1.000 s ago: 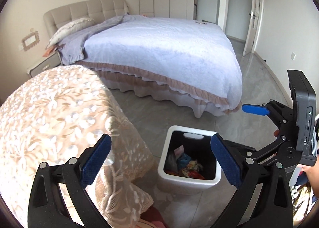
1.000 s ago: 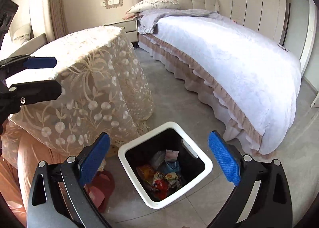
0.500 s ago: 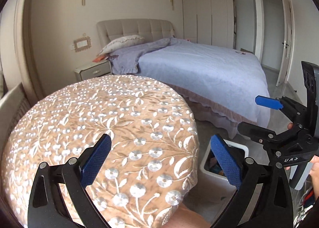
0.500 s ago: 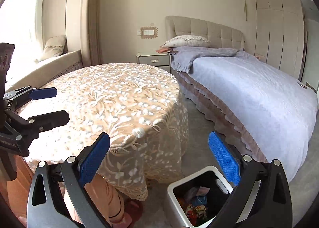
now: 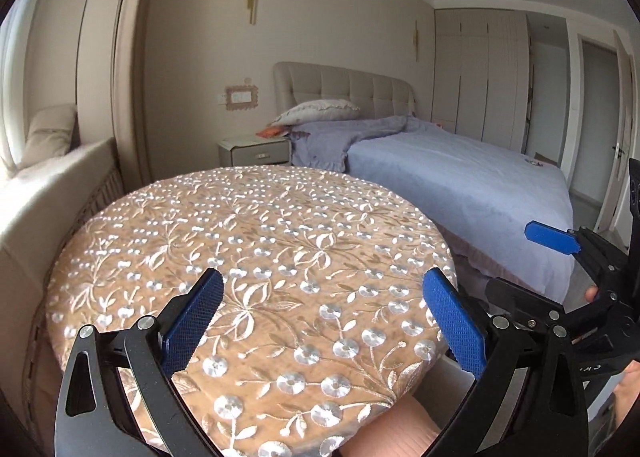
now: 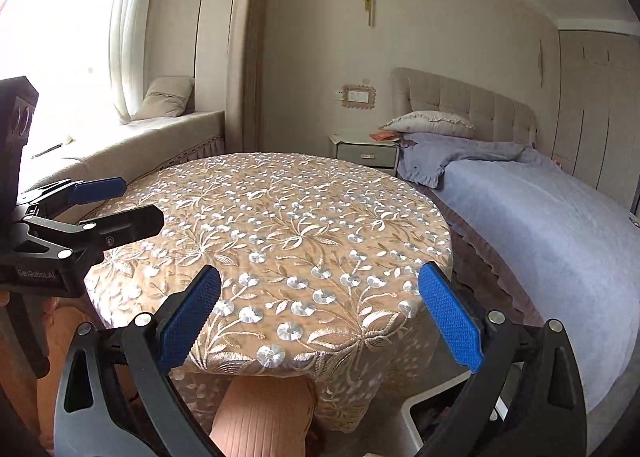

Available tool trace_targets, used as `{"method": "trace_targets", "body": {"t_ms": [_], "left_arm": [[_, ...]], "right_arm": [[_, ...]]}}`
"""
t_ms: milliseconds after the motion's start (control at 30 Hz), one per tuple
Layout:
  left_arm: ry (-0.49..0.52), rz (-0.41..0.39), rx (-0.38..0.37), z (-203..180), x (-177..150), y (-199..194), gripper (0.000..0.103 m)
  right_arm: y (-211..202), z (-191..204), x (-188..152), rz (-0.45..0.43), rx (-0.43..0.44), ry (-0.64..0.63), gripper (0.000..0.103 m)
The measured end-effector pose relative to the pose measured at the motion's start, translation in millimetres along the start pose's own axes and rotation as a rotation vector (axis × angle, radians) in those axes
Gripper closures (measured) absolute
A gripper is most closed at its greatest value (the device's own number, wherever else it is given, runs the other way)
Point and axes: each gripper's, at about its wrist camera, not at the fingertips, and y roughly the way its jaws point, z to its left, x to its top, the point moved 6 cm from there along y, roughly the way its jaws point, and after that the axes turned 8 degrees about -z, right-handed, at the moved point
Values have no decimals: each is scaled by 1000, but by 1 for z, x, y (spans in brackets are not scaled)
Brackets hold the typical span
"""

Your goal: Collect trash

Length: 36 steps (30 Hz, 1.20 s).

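Blue-padded tongs on both sides, and both are spread wide with nothing between the pads. The left gripper (image 5: 320,321) hangs over the near part of a round table (image 5: 256,233) covered in a tan lace cloth with white embroidered flowers. The right gripper (image 6: 320,313) sits over the near-right edge of that same table, and you can spot it from the left camera too, off to the right past the table edge, pads apart.

As for the trash: the only bit of it in view is the white trash bin (image 6: 424,413), and just a corner of its rim shows, low down on the floor below the right gripper's right finger, tucked beside the hanging cloth. Something dark is inside but I can't make out what. From the left wrist view the bin is hidden behind the table edge and the finger, so can't really place it there.

Someone's knee in pinkish ribbed fabric (image 6: 260,413) pokes out under the cloth at the near edge.

Room-wise: a bed (image 5: 460,181) with a pale lavender cover and tufted beige headboard to the right, a small nightstand (image 5: 254,151) between bed and wall, a cushioned window seat (image 6: 160,137) on the left, and a wardrobe (image 5: 480,77) at the far wall.
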Motion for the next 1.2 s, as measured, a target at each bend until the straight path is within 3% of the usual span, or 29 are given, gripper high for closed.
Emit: {"method": "trace_targets", "body": {"t_ms": [367,1200], "left_arm": [[-15,-49,47,18,4,-31,5],[-26,-46,87,21,6,-34,5]], "right_arm": [[1,26,10,-22,37,-7,5],[5,36,8,-17,40,-34,5]]}}
